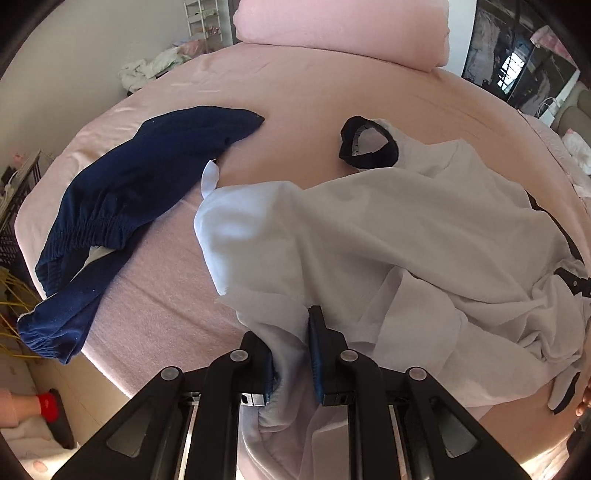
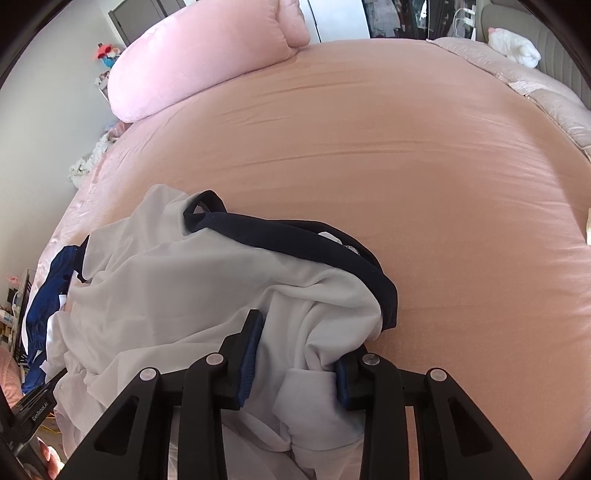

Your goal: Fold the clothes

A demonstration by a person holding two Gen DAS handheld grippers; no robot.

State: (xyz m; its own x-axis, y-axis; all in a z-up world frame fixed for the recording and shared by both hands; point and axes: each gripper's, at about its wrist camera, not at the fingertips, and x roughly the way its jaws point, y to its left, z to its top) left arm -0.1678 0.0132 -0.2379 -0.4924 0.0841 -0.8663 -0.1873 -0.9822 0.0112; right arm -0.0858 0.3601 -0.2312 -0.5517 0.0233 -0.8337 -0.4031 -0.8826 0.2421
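Observation:
A white top (image 1: 388, 229) with a navy collar (image 1: 369, 144) lies crumpled on the pink bed sheet (image 1: 295, 92). My left gripper (image 1: 290, 328) is shut on a bunched edge of it near the bed's front. To its left, navy trousers (image 1: 122, 206) with an elastic waist lie spread out. In the right wrist view the same white top (image 2: 177, 288) shows its navy trim (image 2: 295, 236). My right gripper (image 2: 299, 336) stands open astride a fold of it, with cloth covering the right fingertip. The navy trousers (image 2: 48, 295) peek out at the left.
A folded pink quilt (image 1: 343, 26) (image 2: 207, 55) lies at the head of the bed. Wide bare sheet (image 2: 443, 184) stretches to the right of the top. Loose laundry (image 1: 147, 70) is heaped at the far left bed edge. A hand (image 2: 48, 458) holds the other gripper's handle.

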